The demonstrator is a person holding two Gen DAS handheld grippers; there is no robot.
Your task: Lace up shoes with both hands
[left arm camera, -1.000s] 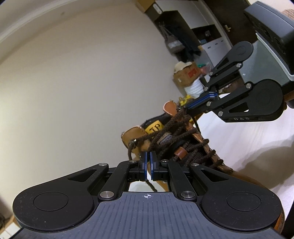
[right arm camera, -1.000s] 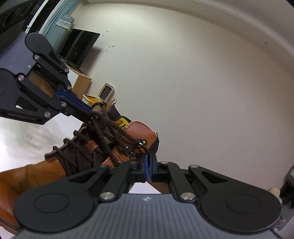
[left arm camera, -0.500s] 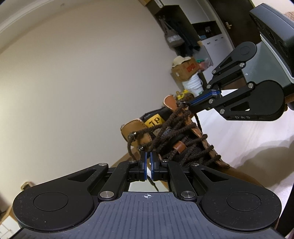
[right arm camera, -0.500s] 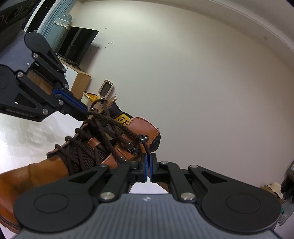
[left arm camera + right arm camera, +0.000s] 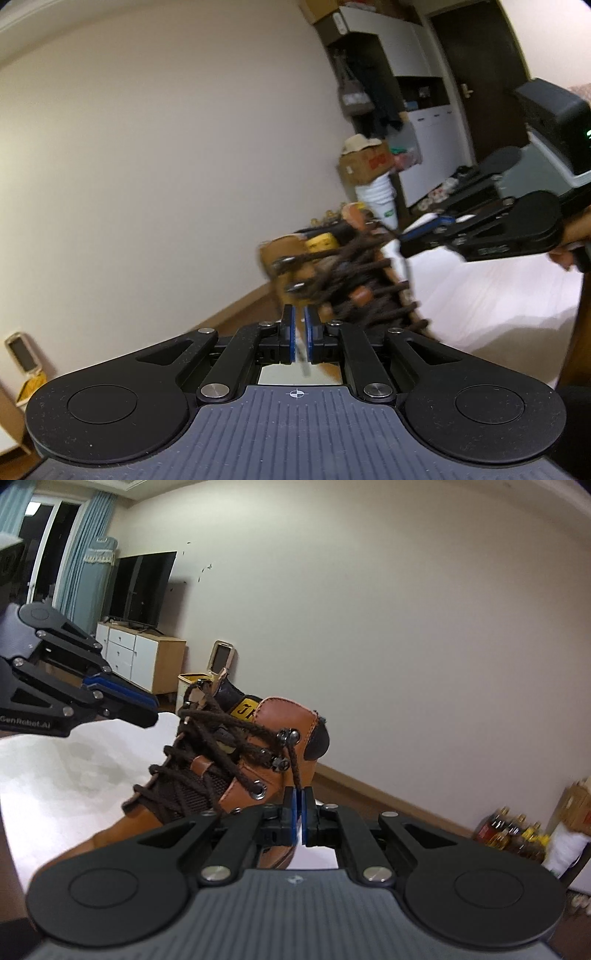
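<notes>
Looking past the boot [image 5: 258,760] at centre frame, we see a cabinet [image 5: 147,661] and television [image 5: 142,590] at upper left, bottles [image 5: 517,834] at lower right. Its toe points lower left, its collar upper right, on a white sheet [image 5: 74,768] before a cream wall [image 5: 406,627]. Our right gripper [image 5: 300,814] is clamped on the lace [image 5: 294,768]. Our left gripper [image 5: 299,334] has just been opening; a blurred strand sits between its separated pads.

A dark television [image 5: 142,587] is standing on a white and wood cabinet [image 5: 142,657] beside blue curtains [image 5: 90,572] — a cardboard box [image 5: 365,162] is sitting atop stacked white buckets [image 5: 382,199], and bottles [image 5: 511,836] are clustering near the wall.
</notes>
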